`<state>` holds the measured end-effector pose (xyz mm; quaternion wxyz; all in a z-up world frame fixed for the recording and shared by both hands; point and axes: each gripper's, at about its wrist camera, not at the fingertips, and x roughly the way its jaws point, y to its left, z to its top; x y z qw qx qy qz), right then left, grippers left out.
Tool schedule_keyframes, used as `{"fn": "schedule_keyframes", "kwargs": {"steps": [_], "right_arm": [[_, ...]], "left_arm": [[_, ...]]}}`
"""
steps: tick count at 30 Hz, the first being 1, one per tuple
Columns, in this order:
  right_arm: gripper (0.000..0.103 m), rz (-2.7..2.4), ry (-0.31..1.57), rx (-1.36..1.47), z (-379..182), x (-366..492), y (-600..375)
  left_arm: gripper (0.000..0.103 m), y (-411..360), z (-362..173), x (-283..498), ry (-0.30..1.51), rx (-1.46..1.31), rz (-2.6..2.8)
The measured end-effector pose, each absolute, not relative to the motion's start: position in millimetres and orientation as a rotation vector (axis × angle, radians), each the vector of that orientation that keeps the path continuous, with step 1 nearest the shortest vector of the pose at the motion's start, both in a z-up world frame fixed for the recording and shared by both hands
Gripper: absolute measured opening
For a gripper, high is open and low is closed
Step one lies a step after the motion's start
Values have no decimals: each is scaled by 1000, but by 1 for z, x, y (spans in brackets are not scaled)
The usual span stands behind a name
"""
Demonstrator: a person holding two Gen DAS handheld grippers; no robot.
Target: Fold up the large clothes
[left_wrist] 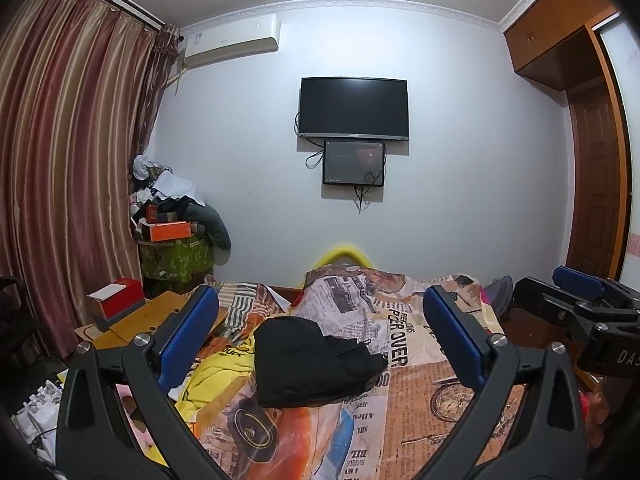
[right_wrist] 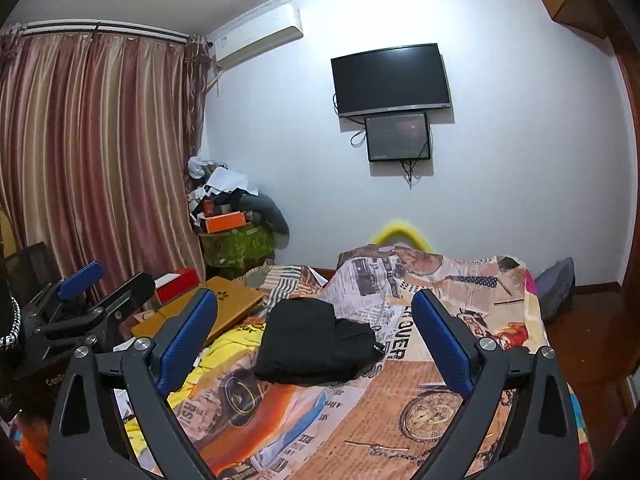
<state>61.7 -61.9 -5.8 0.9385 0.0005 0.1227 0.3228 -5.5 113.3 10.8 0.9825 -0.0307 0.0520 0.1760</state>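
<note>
A black garment [left_wrist: 312, 364] lies bunched in a compact heap on the bed's newspaper-print cover [left_wrist: 424, 412]; it also shows in the right wrist view [right_wrist: 316, 346]. A yellow garment [left_wrist: 218, 376] lies crumpled to its left, and in the right wrist view [right_wrist: 224, 350]. My left gripper [left_wrist: 320, 332] is open and empty, held above the bed short of the black garment. My right gripper [right_wrist: 314, 326] is open and empty at about the same height. Each gripper shows at the edge of the other's view: the right [left_wrist: 576, 300], the left [right_wrist: 86, 288].
A wooden lap table [left_wrist: 140, 316] with a red and white box [left_wrist: 116, 300] sits at the bed's left edge. A pile of clothes and boxes [left_wrist: 172, 216] stands in the corner by the curtain [left_wrist: 60, 160]. A TV [left_wrist: 354, 108] hangs on the far wall. A wardrobe [left_wrist: 600, 160] stands at right.
</note>
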Motion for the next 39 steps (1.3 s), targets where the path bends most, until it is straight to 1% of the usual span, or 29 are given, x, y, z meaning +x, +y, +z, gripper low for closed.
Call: {"fn": "schedule_keyframes", "kwargs": {"steps": [23,39], "right_arm": [[97,666,295,-14,-4,61,-63],[97,663,292,-23,-4,62,-63]], "left_arm": [[103,124,-2,4,155,-92,398],[103,126,-2,9,167,-98,375]]}}
